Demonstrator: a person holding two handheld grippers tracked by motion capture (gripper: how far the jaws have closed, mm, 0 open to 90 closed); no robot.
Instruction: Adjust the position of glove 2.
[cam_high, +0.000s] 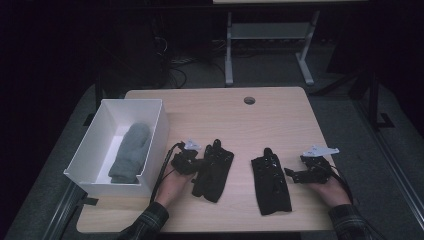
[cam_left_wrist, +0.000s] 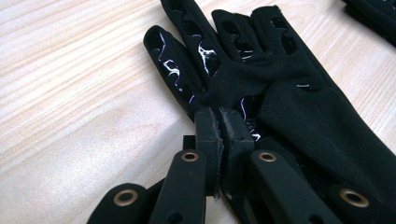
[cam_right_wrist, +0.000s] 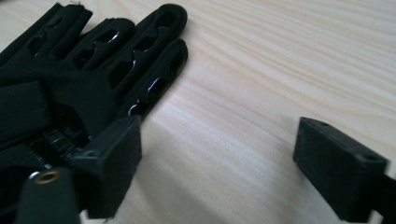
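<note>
Left gripper: the left gripper (cam_high: 196, 162) is sitting at lower centre-left of the high view, clenched on the near edge of the left black glove (cam_high: 213, 171); in the left gripper view its jaws are pressing together on a fold of the black fabric (cam_left_wrist: 233, 88) at the middle of the frame.
Left black glove: it is lying flat on the table (cam_high: 215, 115), fingers pointing toward the top of the high view, just right of the white box (cam_high: 155, 140).
Right gripper: the right gripper (cam_high: 294, 174) is resting at lower right of the high view with its jaws standing wide apart, grasping nothing; in the right gripper view one jaw is lying at lower left against the right black glove (cam_right_wrist: 79, 70) and the other at lower right over bare wood.
Right black glove: the glove (cam_high: 270, 182) is lying flat at lower centre-right of the high view, just left of the right gripper, well apart from the left glove.
White box: it is standing at the left of the table, holding a grey mitten (cam_high: 130, 152) that is lying lengthwise inside.
Hands: the person's hands are coming in from the bottom edge, each holding one gripper, with plaid sleeves (cam_high: 150, 220) showing.
</note>
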